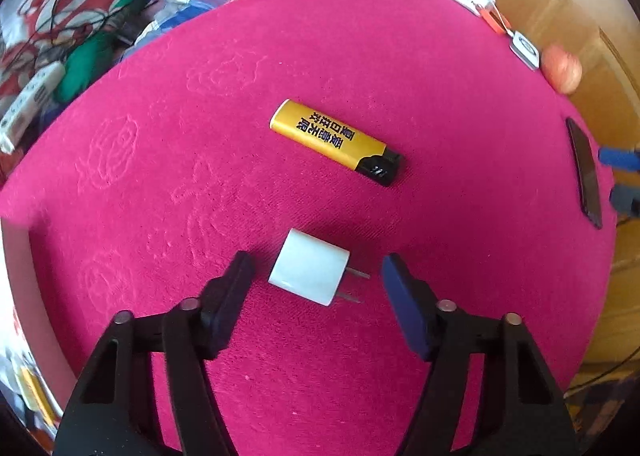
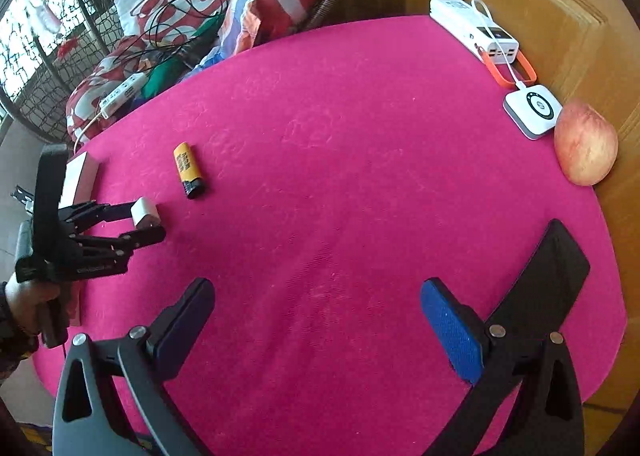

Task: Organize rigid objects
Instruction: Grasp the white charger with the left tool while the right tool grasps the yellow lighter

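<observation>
Two grippers: both over the pink cloth [image 1: 460,68], neither carrying anything.
Left gripper [image 1: 318,276]: fingers spread to either side of the white plug adapter [image 1: 308,266], clear gaps both sides, pads not pressing; adapter lies on the cloth, prongs toward the right finger.
Yellow lighter [image 1: 334,142]: loose on the cloth just beyond the adapter, untouched.
Right gripper [image 2: 318,322]: fingers wide apart over bare cloth, nothing between them.
Progress: early by my judgement; adapter not yet gripped, lighter still to be sorted.
Left wrist view only: prongs, gaps beside the pads.
Right wrist view only: hand [image 2: 24,296] on the left gripper's handle, power bank [image 2: 472,28], peach [image 2: 586,142].
</observation>
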`<state>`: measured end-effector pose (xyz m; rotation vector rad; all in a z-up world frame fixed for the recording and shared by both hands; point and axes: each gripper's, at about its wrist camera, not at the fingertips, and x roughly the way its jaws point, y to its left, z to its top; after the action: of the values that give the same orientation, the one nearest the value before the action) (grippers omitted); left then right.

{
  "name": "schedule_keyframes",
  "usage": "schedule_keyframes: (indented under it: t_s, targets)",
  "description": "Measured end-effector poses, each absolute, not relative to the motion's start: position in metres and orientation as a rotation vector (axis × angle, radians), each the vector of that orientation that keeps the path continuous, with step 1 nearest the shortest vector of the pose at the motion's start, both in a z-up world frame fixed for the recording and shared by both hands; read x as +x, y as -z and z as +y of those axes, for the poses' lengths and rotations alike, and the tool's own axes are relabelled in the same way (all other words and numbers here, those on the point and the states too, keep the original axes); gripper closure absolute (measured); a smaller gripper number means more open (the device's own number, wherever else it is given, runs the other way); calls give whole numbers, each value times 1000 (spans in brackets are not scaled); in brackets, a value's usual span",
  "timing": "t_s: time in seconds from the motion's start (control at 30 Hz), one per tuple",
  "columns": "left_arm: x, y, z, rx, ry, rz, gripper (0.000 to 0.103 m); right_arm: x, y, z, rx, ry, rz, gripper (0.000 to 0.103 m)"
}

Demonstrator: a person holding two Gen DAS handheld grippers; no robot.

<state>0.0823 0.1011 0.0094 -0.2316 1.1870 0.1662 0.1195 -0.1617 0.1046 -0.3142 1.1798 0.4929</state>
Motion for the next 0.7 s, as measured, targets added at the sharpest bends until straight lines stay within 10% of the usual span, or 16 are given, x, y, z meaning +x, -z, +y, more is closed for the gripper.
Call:
schedule_keyframes:
  t_s: [0.57,0.7]
  targets:
    - [-14,-89,132,-569,-363,1008,56,136,-35,13,-654,-736,1146,9]
    - [-45,-103,139,-620,-438,977,56,139,-16,31,-707,-728,1167,40]
